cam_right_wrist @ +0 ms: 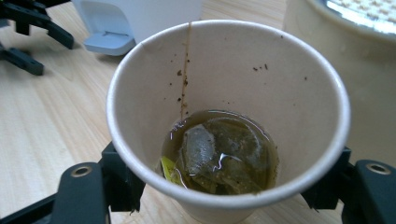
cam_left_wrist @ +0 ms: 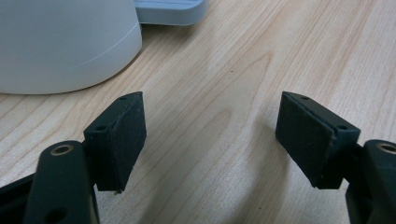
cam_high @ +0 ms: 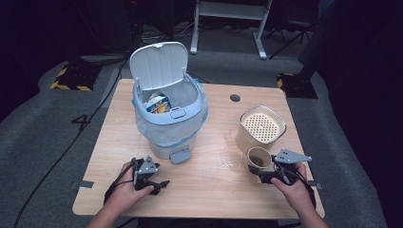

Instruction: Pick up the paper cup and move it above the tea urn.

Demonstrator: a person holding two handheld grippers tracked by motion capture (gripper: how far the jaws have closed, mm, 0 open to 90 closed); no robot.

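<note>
The right gripper [cam_high: 264,172] has its jaws closed on the wall of the paper cup [cam_right_wrist: 227,112], which stands upright between them, mouth up. Liquid and a tea bag [cam_right_wrist: 219,154] sit at the cup bottom. The cup is just beside the cream strainer container [cam_high: 262,127], on its near side. The pedal bin [cam_high: 168,107], lid raised, is well apart to the container's left. The left gripper [cam_left_wrist: 210,137] rests on the table [cam_high: 209,190] near the bin pedal, jaws wide, holding nothing. The right hand is therefore the nearer one for any tipping into the container.
</note>
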